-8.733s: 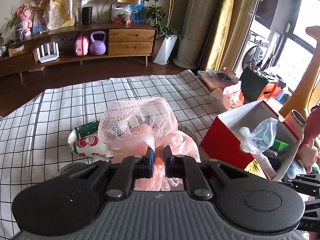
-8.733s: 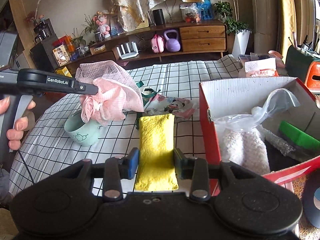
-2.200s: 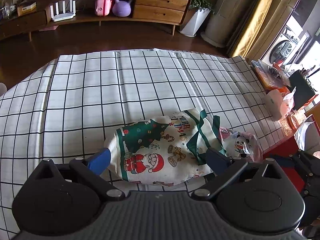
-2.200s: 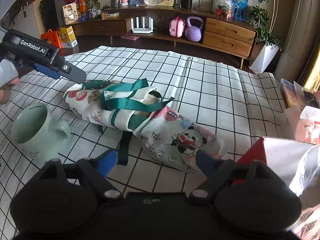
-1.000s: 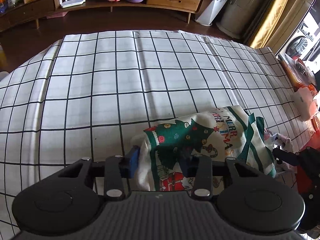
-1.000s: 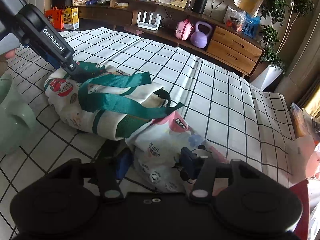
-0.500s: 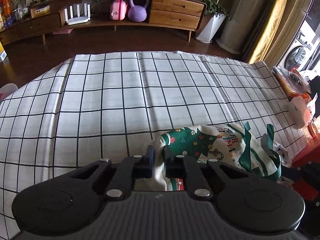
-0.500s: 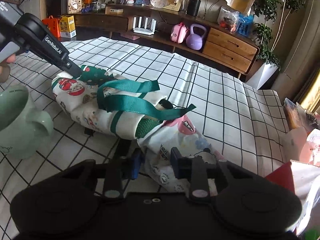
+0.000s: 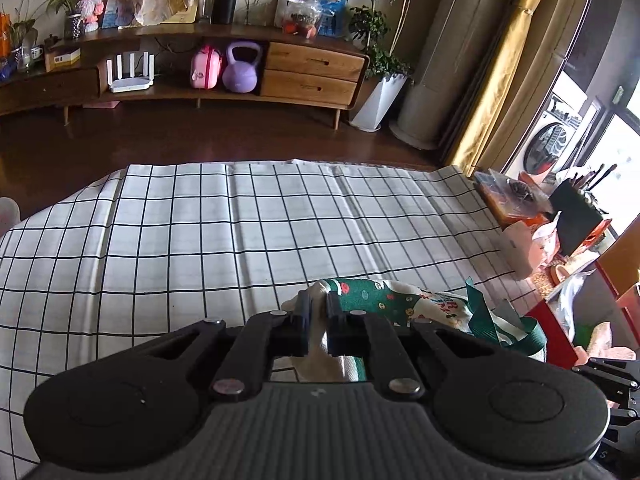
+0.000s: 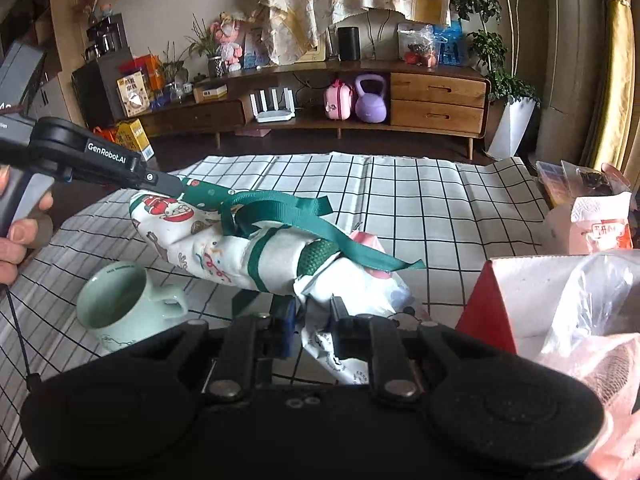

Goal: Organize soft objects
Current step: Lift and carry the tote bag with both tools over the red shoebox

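A white Christmas tote bag [image 10: 224, 248] with green straps hangs lifted above the checked tablecloth [image 10: 440, 200]. My left gripper [image 9: 318, 312] is shut on its far corner; it also shows in the right wrist view [image 10: 176, 188]. A white panda-print bag [image 10: 352, 292] sticks out of the tote's near end. My right gripper [image 10: 312, 320] is shut on the panda-print bag. The tote [image 9: 404, 304] shows in the left wrist view too. A red box [image 10: 500, 300] with white inside stands at the right.
A pale green mug [image 10: 124, 308] stands on the cloth under the tote's left end. A clear plastic bag [image 10: 600, 300] and pink mesh [image 10: 592, 368] lie in the red box. Clutter [image 9: 560, 220] lies beyond the table's right edge.
Both grippers have closed on the bags and lifted them off the cloth. The bundle now hangs between them, higher than half a second ago.
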A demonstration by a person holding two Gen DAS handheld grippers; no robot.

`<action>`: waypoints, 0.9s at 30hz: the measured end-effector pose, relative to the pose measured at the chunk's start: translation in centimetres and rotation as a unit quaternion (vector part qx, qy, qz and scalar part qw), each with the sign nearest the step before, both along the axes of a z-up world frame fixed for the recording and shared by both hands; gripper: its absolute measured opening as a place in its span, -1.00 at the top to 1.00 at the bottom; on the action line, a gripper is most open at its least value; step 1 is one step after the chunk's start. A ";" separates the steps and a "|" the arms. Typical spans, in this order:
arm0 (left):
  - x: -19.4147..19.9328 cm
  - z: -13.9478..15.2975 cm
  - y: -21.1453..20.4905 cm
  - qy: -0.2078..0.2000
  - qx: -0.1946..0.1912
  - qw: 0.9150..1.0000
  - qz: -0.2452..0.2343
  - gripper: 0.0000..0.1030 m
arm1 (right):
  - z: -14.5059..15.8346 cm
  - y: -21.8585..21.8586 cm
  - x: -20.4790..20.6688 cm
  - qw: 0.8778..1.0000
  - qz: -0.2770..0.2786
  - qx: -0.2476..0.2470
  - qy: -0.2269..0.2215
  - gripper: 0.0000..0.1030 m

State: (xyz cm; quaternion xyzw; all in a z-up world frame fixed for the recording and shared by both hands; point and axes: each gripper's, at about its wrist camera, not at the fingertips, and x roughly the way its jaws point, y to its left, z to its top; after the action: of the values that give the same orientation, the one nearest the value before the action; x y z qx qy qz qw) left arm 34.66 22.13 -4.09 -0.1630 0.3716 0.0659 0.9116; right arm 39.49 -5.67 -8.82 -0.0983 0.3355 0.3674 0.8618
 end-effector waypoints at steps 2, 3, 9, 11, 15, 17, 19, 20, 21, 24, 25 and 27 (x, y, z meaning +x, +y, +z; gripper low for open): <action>-0.8 0.8 -0.4 -0.011 -0.009 1.000 -0.001 0.86 | 0.8 -1.1 -0.7 1.000 -0.003 0.013 0.004 0.69; -1.2 1.2 -0.6 -0.018 -0.013 1.000 -0.002 0.86 | 1.1 -1.7 -1.0 1.000 -0.004 0.020 0.008 0.69; -3.4 2.9 -1.9 -0.035 -0.023 0.999 -0.005 0.87 | 1.8 -4.7 -3.2 0.998 0.003 0.045 0.050 0.69; -4.0 3.2 -2.3 -0.038 -0.021 0.999 -0.005 0.87 | 1.9 -5.6 -4.1 0.997 0.011 0.048 0.064 0.69; -5.1 3.6 -3.4 -0.038 -0.016 0.999 -0.008 0.87 | 1.8 -7.2 -6.1 0.995 0.030 0.047 0.080 0.69; -5.7 3.6 -4.1 -0.036 -0.013 0.999 -0.011 0.87 | 1.9 -8.0 -7.0 0.995 0.034 0.047 0.083 0.69; -6.3 3.4 -5.0 -0.032 -0.013 0.999 -0.016 0.88 | 2.0 -8.9 -7.9 0.993 0.032 0.059 0.093 0.69; -6.6 3.4 -5.5 -0.031 -0.013 0.999 -0.019 0.88 | 2.1 -9.4 -8.3 0.993 0.031 0.063 0.094 0.69; -6.9 3.3 -5.9 -0.031 -0.012 0.999 -0.022 0.88 | 2.2 -9.9 -8.5 0.993 0.028 0.069 0.095 0.69; -7.7 3.7 -7.4 -0.033 -0.005 0.999 -0.031 0.88 | 2.7 -11.3 -9.0 0.991 0.019 0.090 0.099 0.69; -7.9 3.9 -7.9 -0.036 -0.002 0.999 -0.033 0.88 | 3.0 -11.8 -9.2 0.991 0.016 0.096 0.096 0.69; -8.2 4.5 -8.8 -0.041 -0.002 0.998 -0.039 0.88 | 3.6 -12.7 -9.2 0.990 0.011 0.109 0.093 0.69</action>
State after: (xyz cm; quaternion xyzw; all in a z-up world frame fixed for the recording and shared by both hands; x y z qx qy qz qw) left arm 26.44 13.36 0.44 -0.1525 0.3401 0.0231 0.9277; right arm 30.26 -18.42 -5.19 0.0276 0.3707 0.4187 0.8285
